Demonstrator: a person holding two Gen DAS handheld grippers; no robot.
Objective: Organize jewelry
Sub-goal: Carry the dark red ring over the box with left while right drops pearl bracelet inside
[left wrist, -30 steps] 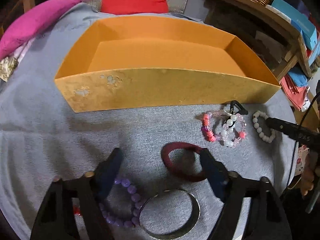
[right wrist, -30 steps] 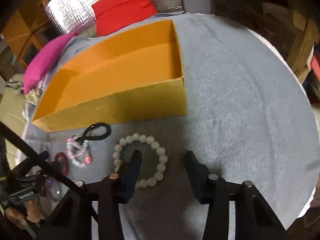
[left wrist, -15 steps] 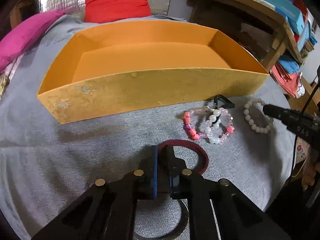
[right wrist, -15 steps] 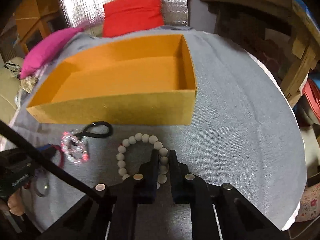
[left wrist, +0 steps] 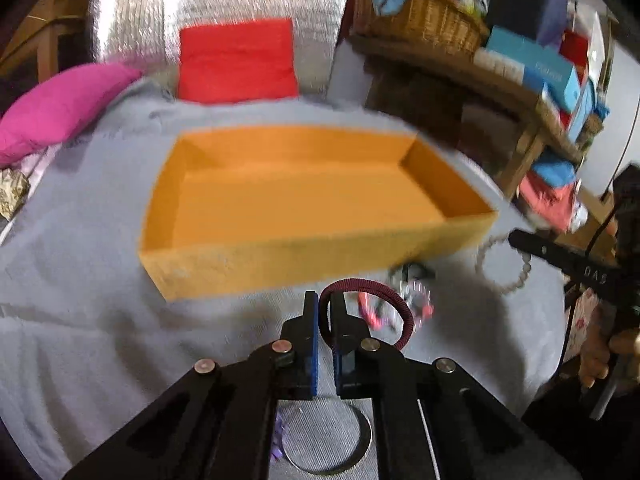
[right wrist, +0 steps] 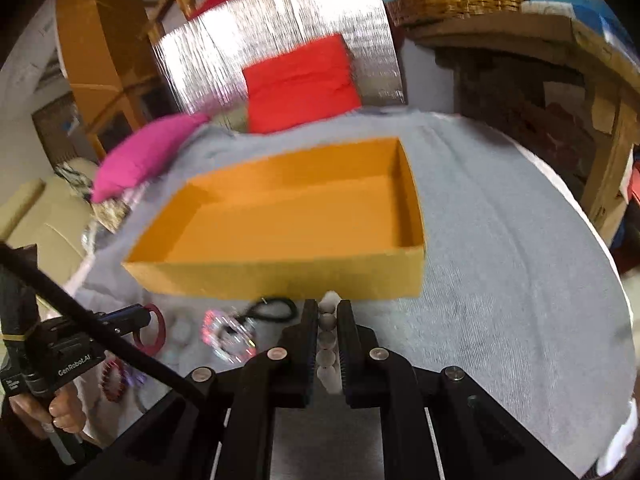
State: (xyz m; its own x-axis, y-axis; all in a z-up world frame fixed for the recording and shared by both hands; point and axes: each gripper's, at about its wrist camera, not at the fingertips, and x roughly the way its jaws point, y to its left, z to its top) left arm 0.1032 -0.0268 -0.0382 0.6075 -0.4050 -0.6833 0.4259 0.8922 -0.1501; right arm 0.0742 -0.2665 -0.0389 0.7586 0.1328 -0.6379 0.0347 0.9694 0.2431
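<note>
My left gripper (left wrist: 325, 300) is shut on a maroon bangle (left wrist: 394, 304) and holds it above the grey cloth, in front of the open orange box (left wrist: 280, 264). My right gripper (right wrist: 327, 308) is shut on a white bead bracelet (right wrist: 326, 338), lifted near the box's front right corner (right wrist: 400, 276). The right gripper with the hanging white bracelet (left wrist: 516, 280) shows at the right of the left wrist view. The left gripper with the maroon bangle (right wrist: 158, 330) shows at the left of the right wrist view.
A pink and clear bead bracelet (right wrist: 228, 340) and a black hair tie (right wrist: 274, 308) lie on the cloth before the box. A silver bangle (left wrist: 332, 440) lies under my left gripper. A red cushion (left wrist: 236, 60), pink pillow (left wrist: 60, 108) and wooden shelf (left wrist: 500, 80) stand behind.
Both grippers have risen from the cloth with their bracelets and moved toward the box. One second ago both were open around the pieces, then they shut.
</note>
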